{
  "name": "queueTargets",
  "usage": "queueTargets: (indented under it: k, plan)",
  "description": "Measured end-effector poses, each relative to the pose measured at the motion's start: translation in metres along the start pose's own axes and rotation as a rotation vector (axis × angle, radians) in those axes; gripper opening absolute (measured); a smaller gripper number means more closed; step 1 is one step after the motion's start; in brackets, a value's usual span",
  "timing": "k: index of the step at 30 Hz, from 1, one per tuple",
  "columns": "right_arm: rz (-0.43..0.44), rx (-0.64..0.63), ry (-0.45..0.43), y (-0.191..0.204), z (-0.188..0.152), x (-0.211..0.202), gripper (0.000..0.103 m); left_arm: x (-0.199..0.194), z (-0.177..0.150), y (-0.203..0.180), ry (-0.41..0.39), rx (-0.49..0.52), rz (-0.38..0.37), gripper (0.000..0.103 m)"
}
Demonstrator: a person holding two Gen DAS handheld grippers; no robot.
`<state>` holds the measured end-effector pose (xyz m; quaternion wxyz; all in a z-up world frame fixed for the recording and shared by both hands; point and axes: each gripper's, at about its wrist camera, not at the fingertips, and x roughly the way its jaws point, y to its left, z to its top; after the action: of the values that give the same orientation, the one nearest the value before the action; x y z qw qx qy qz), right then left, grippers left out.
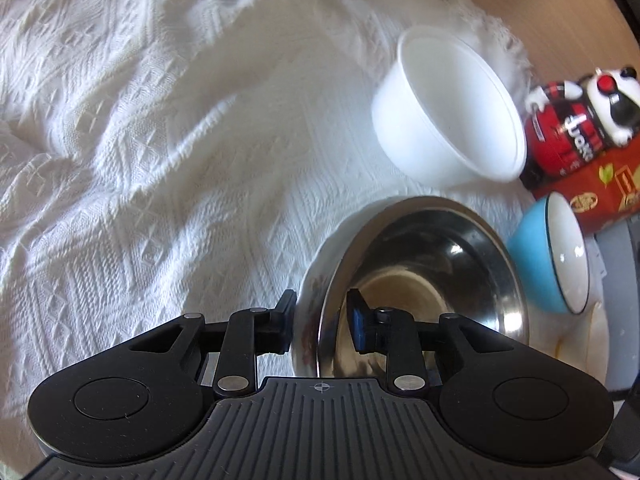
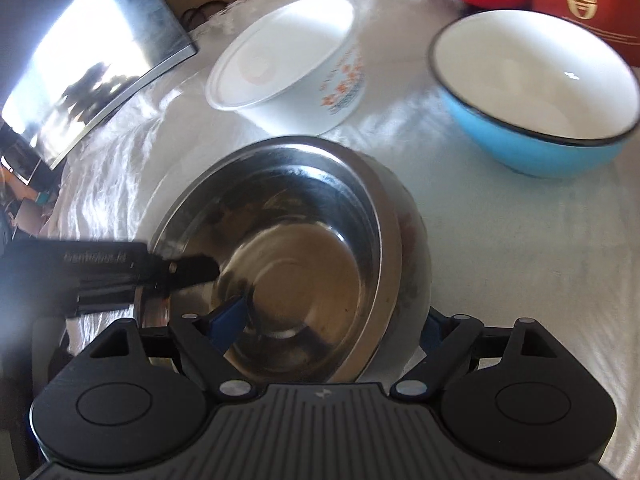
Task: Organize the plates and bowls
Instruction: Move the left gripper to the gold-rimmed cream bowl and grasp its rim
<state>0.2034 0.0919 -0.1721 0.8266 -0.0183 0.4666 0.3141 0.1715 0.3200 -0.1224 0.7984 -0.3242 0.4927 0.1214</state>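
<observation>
The steel bowl point(image 2: 280, 240) (nested in a patterned bowl point(image 1: 306, 300)) sits on the cloth point(image 1: 140, 140), both rims pinched by the left gripper point(image 1: 320, 312) and the right gripper point(image 2: 332, 320); blue bowl point(image 2: 532, 96) at two o'clock.

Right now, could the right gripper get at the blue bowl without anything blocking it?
Probably not yet: the right gripper straddles the rim of the steel bowl nested in a white bowl. The blue bowl sits ahead to its right on open cloth.
</observation>
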Motion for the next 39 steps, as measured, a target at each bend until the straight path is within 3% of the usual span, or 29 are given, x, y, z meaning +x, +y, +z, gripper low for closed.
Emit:
queueTargets:
  k: [4, 10, 13, 17, 22, 26, 30, 39]
  plan:
    - [-0.008, -0.038, 0.008, 0.002, 0.003, -0.001, 0.089, -0.015, 0.004, -0.008, -0.055, 0.046, 0.026, 0.031]
    - [-0.124, -0.128, -0.147, -0.015, 0.000, -0.060, 0.089, -0.049, 0.003, -0.045, -0.216, 0.141, 0.086, 0.031]
    - [-0.191, -0.232, -0.236, -0.026, -0.007, -0.104, 0.089, -0.056, -0.001, -0.076, -0.246, 0.163, 0.049, 0.031]
    - [-0.334, -0.306, -0.302, -0.061, -0.008, -0.151, 0.089, -0.046, -0.022, -0.129, -0.200, 0.227, -0.079, 0.031]
    - [-0.408, -0.223, -0.301, -0.134, 0.009, -0.191, 0.093, -0.004, -0.060, -0.198, -0.034, 0.296, -0.236, 0.031]
    - [-0.419, -0.207, -0.284, -0.173, 0.011, -0.206, 0.093, 0.023, -0.082, -0.235, 0.036, 0.308, -0.259, 0.031]
    - [-0.352, -0.157, -0.240, -0.200, 0.014, -0.203, 0.093, 0.037, -0.093, -0.257, 0.055, 0.319, -0.256, 0.031]
    - [-0.325, -0.151, -0.195, -0.214, 0.011, -0.191, 0.092, 0.057, -0.095, -0.276, 0.069, 0.277, -0.239, 0.031]
